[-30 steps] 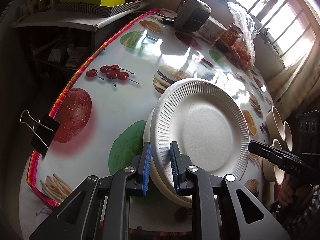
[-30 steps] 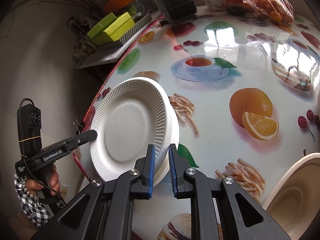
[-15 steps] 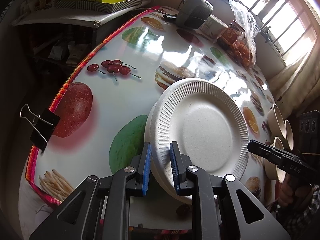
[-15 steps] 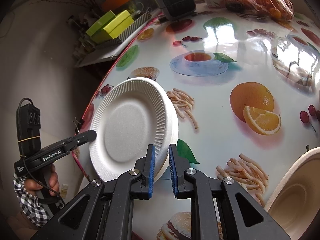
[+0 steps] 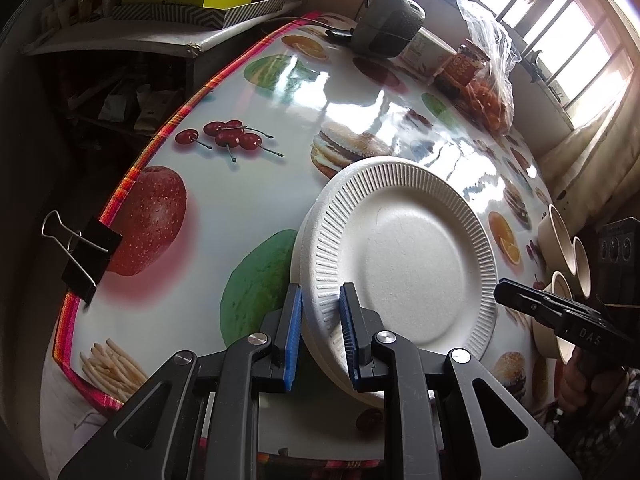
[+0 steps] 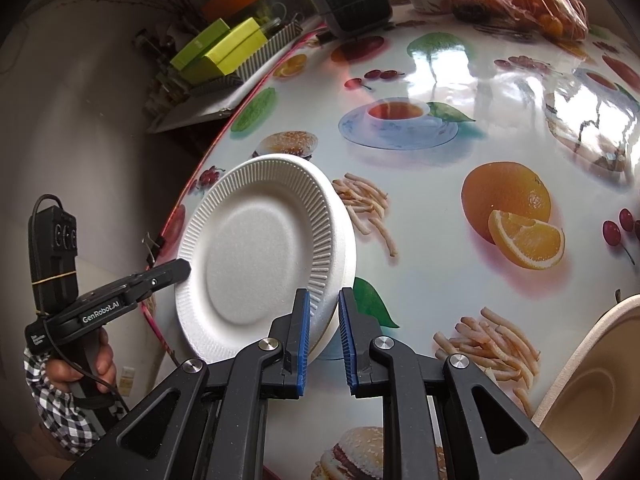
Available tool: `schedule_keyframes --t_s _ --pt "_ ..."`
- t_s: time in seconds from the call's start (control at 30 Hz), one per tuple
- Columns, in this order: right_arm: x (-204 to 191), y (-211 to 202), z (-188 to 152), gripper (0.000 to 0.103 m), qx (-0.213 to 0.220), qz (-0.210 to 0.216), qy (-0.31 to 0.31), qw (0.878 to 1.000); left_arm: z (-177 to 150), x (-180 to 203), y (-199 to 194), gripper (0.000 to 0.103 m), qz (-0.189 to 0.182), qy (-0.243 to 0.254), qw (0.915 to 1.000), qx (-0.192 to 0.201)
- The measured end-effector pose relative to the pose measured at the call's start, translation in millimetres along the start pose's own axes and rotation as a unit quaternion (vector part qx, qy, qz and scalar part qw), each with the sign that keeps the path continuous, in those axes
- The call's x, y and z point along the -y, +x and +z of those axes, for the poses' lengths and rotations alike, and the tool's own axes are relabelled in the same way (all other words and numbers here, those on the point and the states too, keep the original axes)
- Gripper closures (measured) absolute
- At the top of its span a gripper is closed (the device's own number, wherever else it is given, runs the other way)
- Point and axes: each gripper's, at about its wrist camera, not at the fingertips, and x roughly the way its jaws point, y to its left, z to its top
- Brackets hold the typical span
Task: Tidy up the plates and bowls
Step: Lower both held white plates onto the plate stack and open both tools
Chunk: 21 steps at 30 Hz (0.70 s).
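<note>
Left tool (image 5: 320, 334): angled down, clamped on near rim of white plate stack (image 5: 400, 256). Right tool (image 6: 323, 334): angled down, clamped on opposite rim.

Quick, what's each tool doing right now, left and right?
Left tool: closed on the near rim of the white plate stack.
Right tool: closed on the opposite rim of the same stack.

Stack of ribbed plates (image 5: 404, 256) is sitting on the table (image 5: 240, 208) near its edge. Binder clip (image 5: 82, 254) is lying left of it, bowls (image 5: 560, 240) right, heater (image 5: 386, 26) and bagged fruit (image 5: 490, 92) behind.
</note>
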Motion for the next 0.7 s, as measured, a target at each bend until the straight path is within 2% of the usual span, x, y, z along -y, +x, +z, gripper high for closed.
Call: schedule_keyframes --t_s 0.7 --pt "-0.7 0.1 1.6 0.085 0.002 -0.009 -0.001 1.0 2.1 1.8 0.9 0.082 0.008 0.007 0.9999 0.002"
